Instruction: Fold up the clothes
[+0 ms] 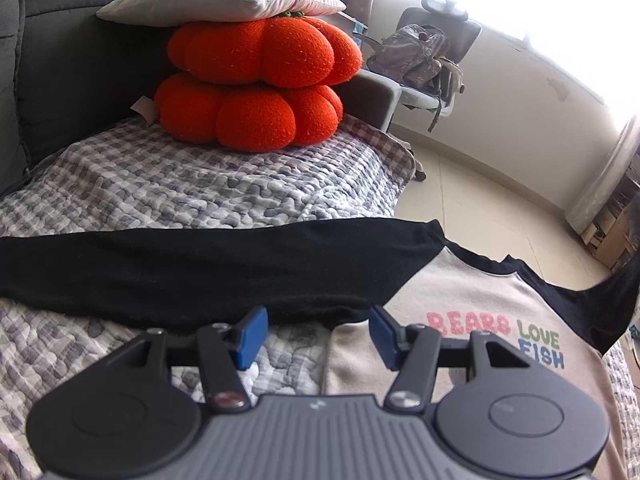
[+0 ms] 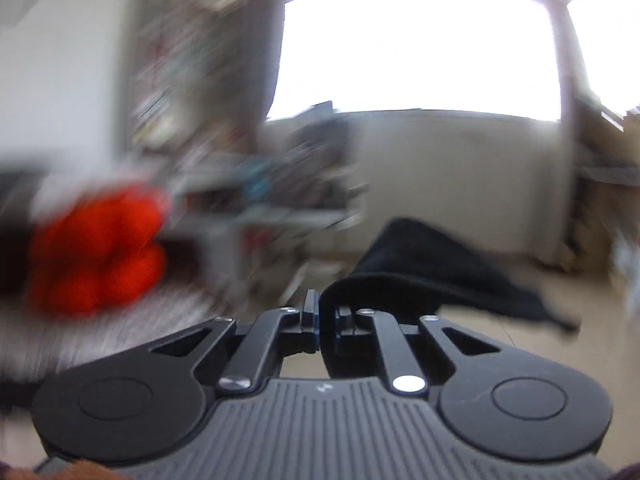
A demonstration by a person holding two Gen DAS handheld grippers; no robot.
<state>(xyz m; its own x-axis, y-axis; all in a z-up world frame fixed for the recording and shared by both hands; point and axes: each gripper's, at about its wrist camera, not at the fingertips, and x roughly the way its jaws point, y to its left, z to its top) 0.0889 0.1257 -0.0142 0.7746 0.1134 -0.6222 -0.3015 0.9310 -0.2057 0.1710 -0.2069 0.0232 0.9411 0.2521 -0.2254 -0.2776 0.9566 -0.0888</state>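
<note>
**Left gripper idle, right gripper pinching sleeve**

Left gripper (image 1: 314, 334) hangs half open, blue pads clear of the beige shirt (image 1: 472, 300) spread on a nubbly checked quilt (image 1: 192, 176); plush orange cushions (image 1: 256, 80) stack behind; right gripper (image 2: 325, 326), nearly closed, clamps soft black sleeve fabric (image 2: 424, 276) lifted in a blurred view.

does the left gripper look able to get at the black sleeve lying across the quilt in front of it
Probably yes. The left gripper is open and empty, pointing down at the black sleeve, which lies flat on the quilt just past its fingertips. Nothing sits between them; the orange cushions are well behind.
</note>
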